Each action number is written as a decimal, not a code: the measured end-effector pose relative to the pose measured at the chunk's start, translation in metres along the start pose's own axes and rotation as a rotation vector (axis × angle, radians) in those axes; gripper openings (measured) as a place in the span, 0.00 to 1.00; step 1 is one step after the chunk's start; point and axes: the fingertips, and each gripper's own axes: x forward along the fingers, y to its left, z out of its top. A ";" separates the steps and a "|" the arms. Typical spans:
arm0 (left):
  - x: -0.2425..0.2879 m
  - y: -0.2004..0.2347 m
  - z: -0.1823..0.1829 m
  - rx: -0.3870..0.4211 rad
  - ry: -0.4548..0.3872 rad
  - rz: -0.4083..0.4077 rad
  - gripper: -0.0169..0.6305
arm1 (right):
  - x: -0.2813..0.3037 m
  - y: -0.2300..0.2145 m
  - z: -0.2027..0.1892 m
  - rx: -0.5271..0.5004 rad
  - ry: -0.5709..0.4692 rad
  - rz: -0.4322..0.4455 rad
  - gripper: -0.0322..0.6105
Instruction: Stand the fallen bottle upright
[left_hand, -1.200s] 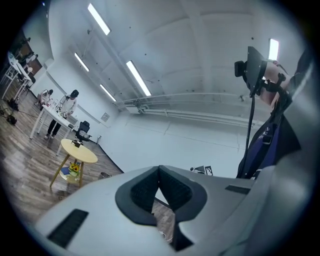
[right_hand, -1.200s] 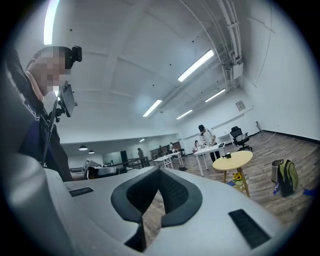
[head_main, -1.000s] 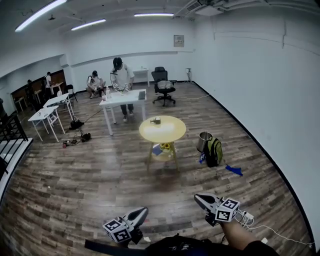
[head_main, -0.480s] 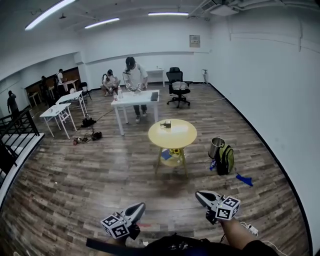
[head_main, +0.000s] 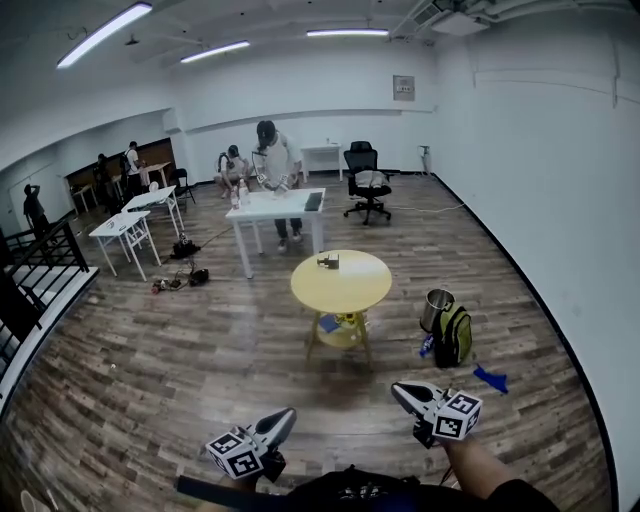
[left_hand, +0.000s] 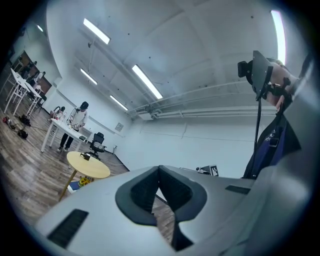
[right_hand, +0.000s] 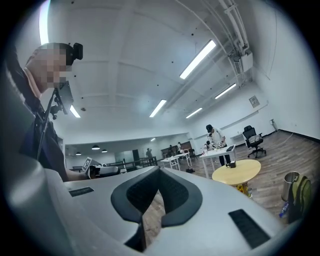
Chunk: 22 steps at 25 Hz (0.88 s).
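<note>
A round yellow table (head_main: 340, 285) stands mid-room, several steps ahead of me. On its far side lies a small dark object (head_main: 328, 261); it is too small to tell whether it is the bottle. It also shows in the left gripper view as a speck (left_hand: 86, 156) and in the right gripper view (right_hand: 231, 164). My left gripper (head_main: 288, 411) and right gripper (head_main: 397, 388) are held low and point roughly level toward the table, far short of it. Both are shut with nothing between the pads (left_hand: 159, 170) (right_hand: 159, 171).
A white table (head_main: 275, 205) with a person beside it stands behind the yellow one, and an office chair (head_main: 368, 185) farther back. A metal bin (head_main: 434, 310) and a green backpack (head_main: 455, 335) sit right of the yellow table. White desks (head_main: 130, 222) and a railing (head_main: 30, 270) are at left.
Both grippers have been carried forward across the wooden floor, and the yellow table now looks a little nearer. Their jaws have stayed shut and empty.
</note>
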 end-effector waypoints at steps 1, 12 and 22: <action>0.010 -0.001 -0.002 0.000 0.003 0.000 0.03 | -0.003 -0.009 0.002 -0.001 -0.001 0.003 0.03; 0.062 0.059 -0.004 -0.025 0.029 -0.027 0.03 | 0.029 -0.073 -0.003 0.000 0.023 -0.036 0.03; 0.023 0.211 0.075 -0.008 0.043 -0.114 0.03 | 0.194 -0.070 0.002 -0.020 -0.001 -0.112 0.03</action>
